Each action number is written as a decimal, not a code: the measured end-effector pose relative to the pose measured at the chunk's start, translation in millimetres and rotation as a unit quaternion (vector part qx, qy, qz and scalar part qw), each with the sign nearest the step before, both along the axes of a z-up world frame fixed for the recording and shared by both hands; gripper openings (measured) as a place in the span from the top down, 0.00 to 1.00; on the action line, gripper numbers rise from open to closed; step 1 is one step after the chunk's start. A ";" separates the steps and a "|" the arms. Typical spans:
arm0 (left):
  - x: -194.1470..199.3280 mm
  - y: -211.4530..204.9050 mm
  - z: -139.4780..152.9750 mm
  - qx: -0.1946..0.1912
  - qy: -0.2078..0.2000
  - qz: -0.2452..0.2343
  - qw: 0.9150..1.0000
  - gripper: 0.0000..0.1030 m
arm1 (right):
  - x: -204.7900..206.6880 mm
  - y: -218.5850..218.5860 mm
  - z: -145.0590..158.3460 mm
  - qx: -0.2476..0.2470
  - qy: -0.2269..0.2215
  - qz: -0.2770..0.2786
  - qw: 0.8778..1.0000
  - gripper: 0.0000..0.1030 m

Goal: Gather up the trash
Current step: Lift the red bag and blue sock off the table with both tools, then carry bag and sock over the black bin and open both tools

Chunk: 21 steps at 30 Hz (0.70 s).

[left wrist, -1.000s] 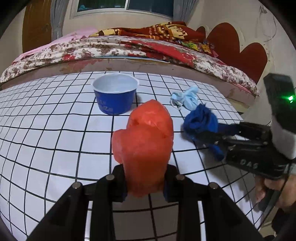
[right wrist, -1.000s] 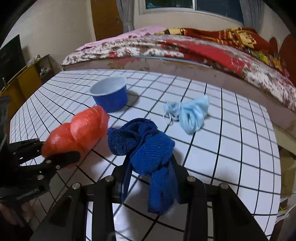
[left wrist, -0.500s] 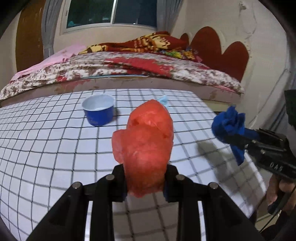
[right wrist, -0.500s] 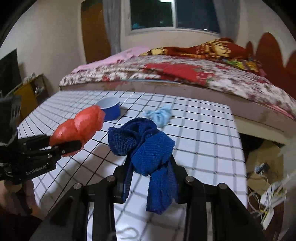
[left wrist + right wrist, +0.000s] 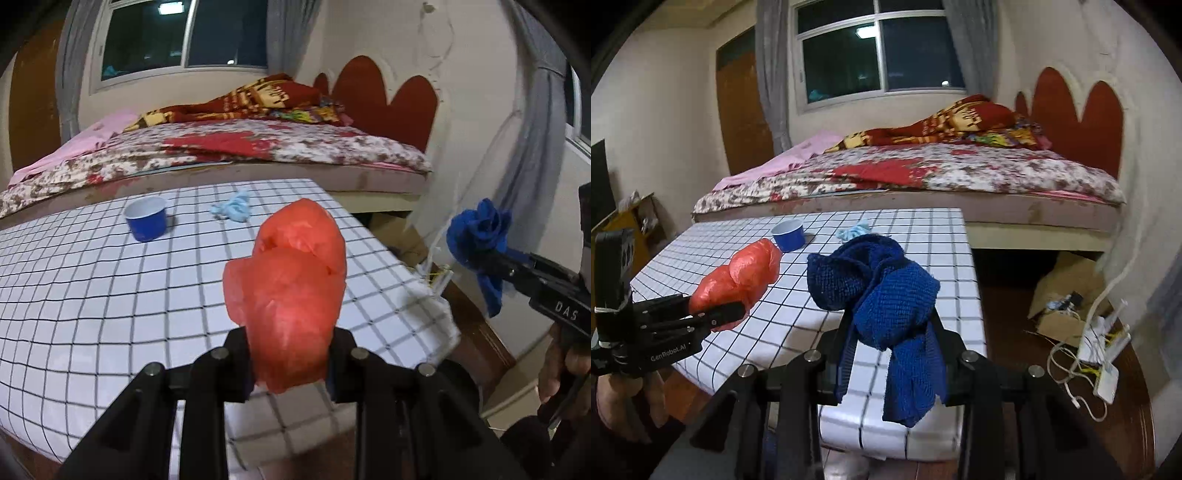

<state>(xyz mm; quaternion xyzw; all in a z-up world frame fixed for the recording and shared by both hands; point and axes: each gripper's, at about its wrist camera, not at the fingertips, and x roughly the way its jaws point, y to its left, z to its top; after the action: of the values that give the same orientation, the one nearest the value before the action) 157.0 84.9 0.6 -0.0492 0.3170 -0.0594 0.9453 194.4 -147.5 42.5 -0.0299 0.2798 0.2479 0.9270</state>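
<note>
**Operator:** Left tool [image 5: 290,363] status?

**Inspector:** Jaws clamped on a crumpled orange-red plastic bag [image 5: 291,288]. The bag stands up out of the jaws, above the near part of the checked worktop [image 5: 92,295]. In the right wrist view the same tool [image 5: 718,314] enters from the left edge, gripped by a hand [image 5: 624,398], with the bag [image 5: 738,277] projecting past its tips.

**Operator:** Items on the worktop?

**Inspector:** Two, both toward the far edge, near the bed [image 5: 258,151]. A blue cup [image 5: 146,218] stands upright, open end up. To its right, apart from it, lies a light-blue crumpled wad [image 5: 232,209]. Neither tool is touching either item.

**Operator:** Right tool [image 5: 888,363] status?

**Inspector:** Jaws closed at a narrow setting on a dark-blue knitted cloth [image 5: 882,295]. The cloth bunches above the jaws and one end hangs below them. In the left wrist view this tool [image 5: 491,260] is off the right edge of the worktop, with the cloth [image 5: 478,229] over the floor.

**Operator:** Floor at right?

**Inspector:** A cardboard box [image 5: 1067,295] and white cables [image 5: 1082,354].
</note>
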 end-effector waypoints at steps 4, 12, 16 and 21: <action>-14.4 -26.2 5.3 -0.002 -0.007 -0.023 1.000 0.71 | -28.5 -30.0 3.2 0.009 -0.005 -0.025 1.000 0.64; -26.8 -78.3 -0.6 0.000 -0.012 -0.072 0.997 0.71 | -64.0 -83.1 -3.7 0.019 -0.004 -0.081 0.997 0.64; -30.2 -101.3 -8.6 -0.002 -0.008 -0.096 0.995 0.71 | -73.3 -106.2 -11.6 0.016 -0.002 -0.105 0.994 0.64; -34.7 -128.1 -15.2 0.000 0.000 -0.127 0.992 0.71 | -85.4 -135.4 -21.4 0.017 0.007 -0.135 0.991 0.64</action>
<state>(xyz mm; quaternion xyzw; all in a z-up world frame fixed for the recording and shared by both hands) 122.3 -43.3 -14.6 -0.0089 0.3207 -0.1786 0.9301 108.9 -283.0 21.0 0.0260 0.2836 0.1254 0.9504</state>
